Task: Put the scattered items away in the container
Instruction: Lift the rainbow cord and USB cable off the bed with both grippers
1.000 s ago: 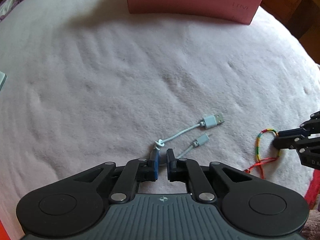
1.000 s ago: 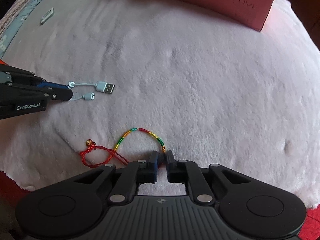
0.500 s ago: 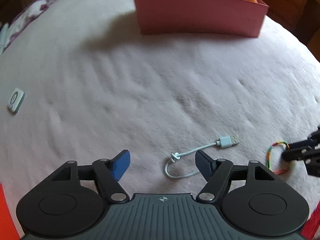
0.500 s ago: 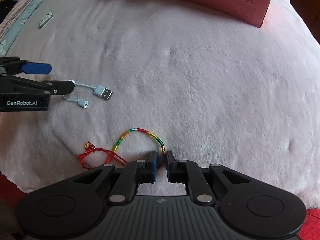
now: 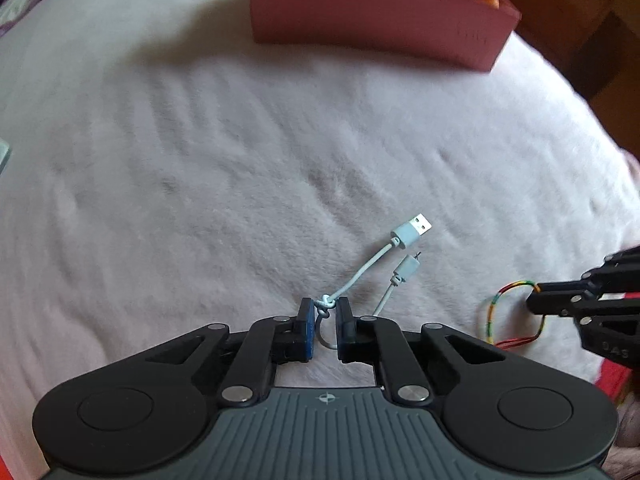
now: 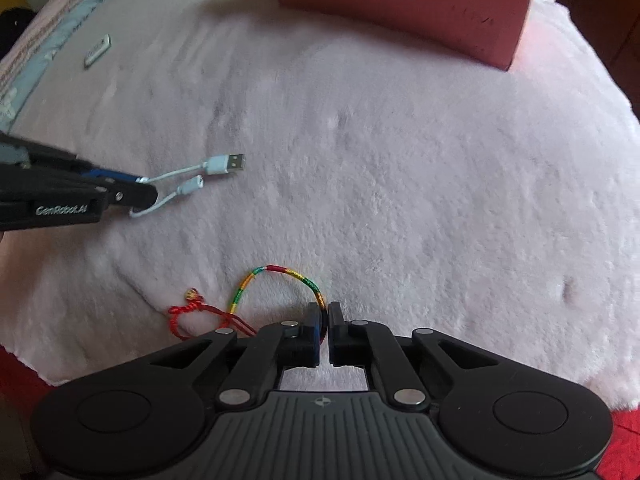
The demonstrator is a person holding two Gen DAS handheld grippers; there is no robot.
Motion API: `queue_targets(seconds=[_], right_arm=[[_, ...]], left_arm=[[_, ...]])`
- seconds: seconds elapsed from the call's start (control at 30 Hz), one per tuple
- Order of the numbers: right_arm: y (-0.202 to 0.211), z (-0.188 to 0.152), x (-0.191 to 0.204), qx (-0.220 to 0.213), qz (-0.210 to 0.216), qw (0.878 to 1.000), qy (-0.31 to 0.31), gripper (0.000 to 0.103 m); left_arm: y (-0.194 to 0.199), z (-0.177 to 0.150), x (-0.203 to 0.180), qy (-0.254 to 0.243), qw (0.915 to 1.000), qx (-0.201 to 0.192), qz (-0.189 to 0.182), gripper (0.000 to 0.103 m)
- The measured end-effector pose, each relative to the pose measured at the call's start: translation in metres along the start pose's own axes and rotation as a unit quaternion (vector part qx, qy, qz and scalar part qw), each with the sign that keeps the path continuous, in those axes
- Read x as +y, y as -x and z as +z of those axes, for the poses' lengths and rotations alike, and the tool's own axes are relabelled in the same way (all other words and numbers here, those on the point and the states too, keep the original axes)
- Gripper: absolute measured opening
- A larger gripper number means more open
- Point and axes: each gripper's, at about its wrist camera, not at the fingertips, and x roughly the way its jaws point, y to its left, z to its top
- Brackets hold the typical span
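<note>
Half a second earlier the left gripper [image 5: 325,312] had its fingers spread wide around the white USB cable [image 5: 362,270]; in the left wrist view it had now drawn them in on the cable's knotted loop, with a narrow gap between the pads and the knot held in it. Both plugs of the cable trailed away from the gripper over the pink plush blanket [image 5: 240,152], toward its far right side. At the blanket's far edge stood the pink box [image 5: 372,12], with blurred items heaped above its rim. At the right edge of that view the right gripper [image 5: 534,304] was pinched on the rainbow string bracelet [image 5: 494,308], whose red cord ran back under it. In the right wrist view the right gripper [image 6: 324,316] had its fingers pressed nearly together on one end of the bracelet's [image 6: 276,270] coloured arc, close to the near edge of the blanket [image 6: 400,160]; the red cord with its small charm lay looped to the left. At the left edge the left gripper [image 6: 146,196] held the cable [image 6: 184,174] by its loop, the two plugs pointing toward the middle of the blanket. A small white flat object [image 6: 98,51] lay near the far left edge, well apart from everything else. The box [image 6: 400,8] sat at the far right corner, an orange item showing inside.
</note>
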Motion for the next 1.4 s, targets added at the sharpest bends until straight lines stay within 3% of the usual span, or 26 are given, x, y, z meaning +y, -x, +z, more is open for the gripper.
queue_targets(seconds=[0.13,0.27,0.6,0.9,1.4], right_arm=[[0.02,-0.002,-0.007,-0.021,0.003,1.0,-0.004,0.004],[0.049,-0.003,-0.012,-0.042,0.001,0.999,-0.002,0.004],[0.122,-0.004,-0.023,-0.095,-0.004,0.995,0.001,0.004],[0.179,0.025,-0.035,-0.173,-0.021,0.985,-0.006,0.004],[0.21,0.07,-0.065,-0.215,-0.01,0.977,-0.011,0.004]], left_arm=[[0.03,-0.007,0.006,0.063,0.9976,-0.025,-0.01,0.012],[0.059,-0.005,-0.002,0.086,0.9955,-0.039,-0.007,0.012],[0.107,0.007,-0.038,0.076,0.994,-0.077,-0.018,0.012],[0.15,0.038,-0.056,0.053,0.9896,-0.132,-0.017,0.012],[0.159,0.07,-0.068,0.067,0.986,-0.153,0.002,0.012]])
